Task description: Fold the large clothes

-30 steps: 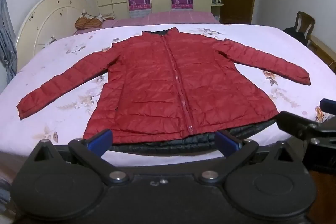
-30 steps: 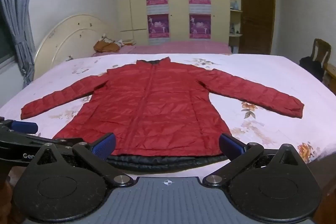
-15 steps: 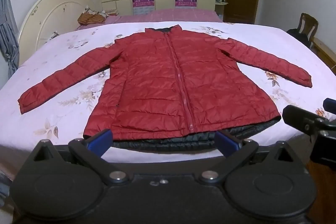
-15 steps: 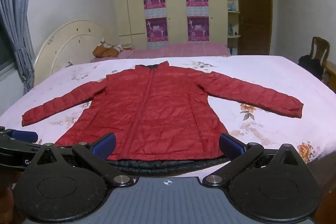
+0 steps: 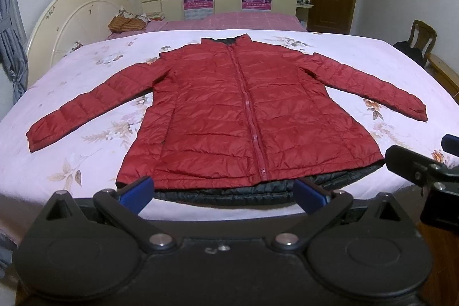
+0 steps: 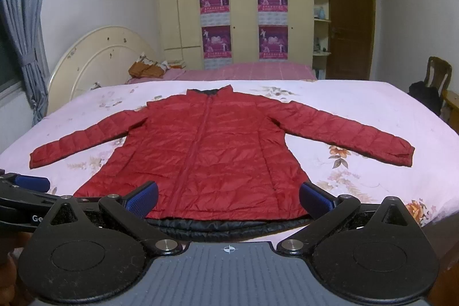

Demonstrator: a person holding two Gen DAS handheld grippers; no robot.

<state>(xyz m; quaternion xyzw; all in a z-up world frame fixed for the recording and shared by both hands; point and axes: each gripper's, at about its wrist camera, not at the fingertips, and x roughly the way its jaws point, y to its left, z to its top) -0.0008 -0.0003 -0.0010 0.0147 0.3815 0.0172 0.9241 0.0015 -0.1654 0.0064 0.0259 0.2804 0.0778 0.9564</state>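
Observation:
A red quilted jacket (image 5: 243, 116) lies flat and zipped on the bed, sleeves spread out to both sides, collar at the far end, dark lining showing along its near hem. It also shows in the right wrist view (image 6: 212, 157). My left gripper (image 5: 222, 192) is open and empty, just short of the near hem. My right gripper (image 6: 229, 198) is open and empty, also just short of the hem. Each gripper shows at the edge of the other's view.
The jacket lies on a pink floral bedsheet (image 5: 94, 93). A cream headboard (image 5: 77, 19) stands at the left. A folded orange cloth (image 5: 126, 22) lies at the far left. A wooden chair (image 5: 421, 36) and a dark bag stand at the right. Cupboards with posters line the back wall.
Both cameras have tilted a little, so the jacket sits slightly lower in each view. The jacket itself has not moved and both grippers stay open.

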